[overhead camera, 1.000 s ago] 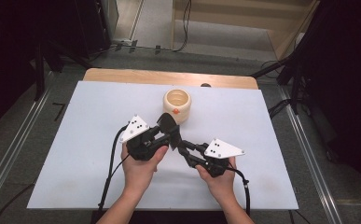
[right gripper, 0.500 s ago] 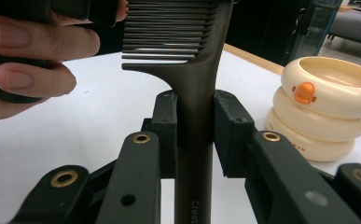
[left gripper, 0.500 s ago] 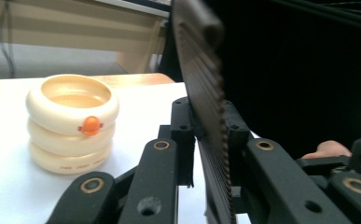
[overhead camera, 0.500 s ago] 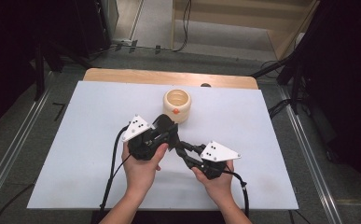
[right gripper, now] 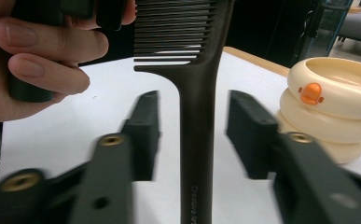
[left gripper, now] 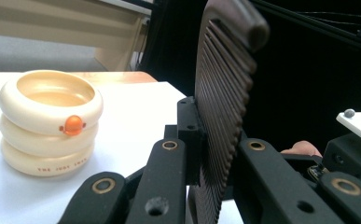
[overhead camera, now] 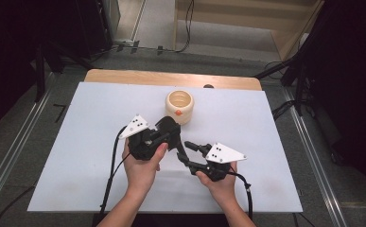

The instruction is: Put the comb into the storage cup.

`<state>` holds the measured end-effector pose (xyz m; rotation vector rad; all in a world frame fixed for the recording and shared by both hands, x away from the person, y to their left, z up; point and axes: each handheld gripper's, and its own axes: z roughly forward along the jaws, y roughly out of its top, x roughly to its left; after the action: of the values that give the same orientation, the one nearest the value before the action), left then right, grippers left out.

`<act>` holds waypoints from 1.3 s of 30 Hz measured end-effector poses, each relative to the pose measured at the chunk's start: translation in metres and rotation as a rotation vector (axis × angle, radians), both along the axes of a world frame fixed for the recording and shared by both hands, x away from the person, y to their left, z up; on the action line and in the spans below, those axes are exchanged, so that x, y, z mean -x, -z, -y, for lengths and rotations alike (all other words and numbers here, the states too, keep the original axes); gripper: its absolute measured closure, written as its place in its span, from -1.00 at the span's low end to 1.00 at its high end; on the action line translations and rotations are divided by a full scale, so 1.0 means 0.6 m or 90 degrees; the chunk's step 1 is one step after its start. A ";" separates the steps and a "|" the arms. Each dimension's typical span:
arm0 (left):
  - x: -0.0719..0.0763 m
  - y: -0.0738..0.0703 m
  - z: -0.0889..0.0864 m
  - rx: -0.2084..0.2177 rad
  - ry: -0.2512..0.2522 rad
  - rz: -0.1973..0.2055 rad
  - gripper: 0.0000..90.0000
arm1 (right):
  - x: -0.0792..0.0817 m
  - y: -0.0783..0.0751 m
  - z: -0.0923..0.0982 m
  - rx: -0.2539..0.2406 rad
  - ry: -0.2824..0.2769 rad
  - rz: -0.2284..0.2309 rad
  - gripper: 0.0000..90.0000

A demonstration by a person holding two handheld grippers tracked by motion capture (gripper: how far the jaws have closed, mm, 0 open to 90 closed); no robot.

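High view: two hand-held grippers meet near the middle of a white table top. Left gripper sits just in front of a cream ribbed holder with a small orange duck-bill mark; the two look nearly touching from above, contact not clear. Right gripper points toward the left one, jaw tips close to it.

Left gripper view: jaws closed on the toothed head of a dark brown comb, which stands edge-on and upright, blocking much of the forward view. Cream holder stands left of it on the table, apart from the comb. Part of the right gripper's pale plate shows at the right edge.

Right gripper view: comb handle runs upright between the right gripper's jaws, which have just been opening; both pads stand clear of the handle with a gap each side. Person's left hand fills the upper left. Holder at right, behind the right-hand jaw.
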<state>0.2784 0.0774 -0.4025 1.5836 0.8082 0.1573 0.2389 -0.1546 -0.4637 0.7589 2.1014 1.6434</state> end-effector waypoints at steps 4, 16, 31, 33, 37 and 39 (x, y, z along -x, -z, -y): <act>-0.002 -0.005 -0.003 -0.006 0.003 0.007 0.88 | -0.001 -0.001 0.013 -0.028 -0.007 -0.006 -0.73; -0.012 -0.018 -0.016 -0.008 0.005 0.018 0.88 | -0.002 0.003 0.068 -0.062 0.036 -0.012 -1.00; -0.031 -0.033 -0.027 -0.006 0.006 0.026 0.88 | 0.015 0.016 0.124 -0.033 0.103 0.001 -1.00; -0.034 -0.036 -0.030 -0.006 0.003 0.027 0.88 | 0.017 0.019 0.130 -0.031 0.110 0.001 -1.00; -0.040 -0.042 -0.033 -0.005 0.003 0.030 0.88 | 0.024 0.024 0.142 -0.025 0.130 0.007 -1.00; -0.042 -0.045 -0.034 -0.007 0.004 0.031 0.88 | 0.028 0.027 0.150 -0.023 0.137 0.007 -1.00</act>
<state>0.3036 0.0981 -0.3755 1.5865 0.7661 0.1955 0.2222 -0.2445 -0.4796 0.9492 1.9122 1.5698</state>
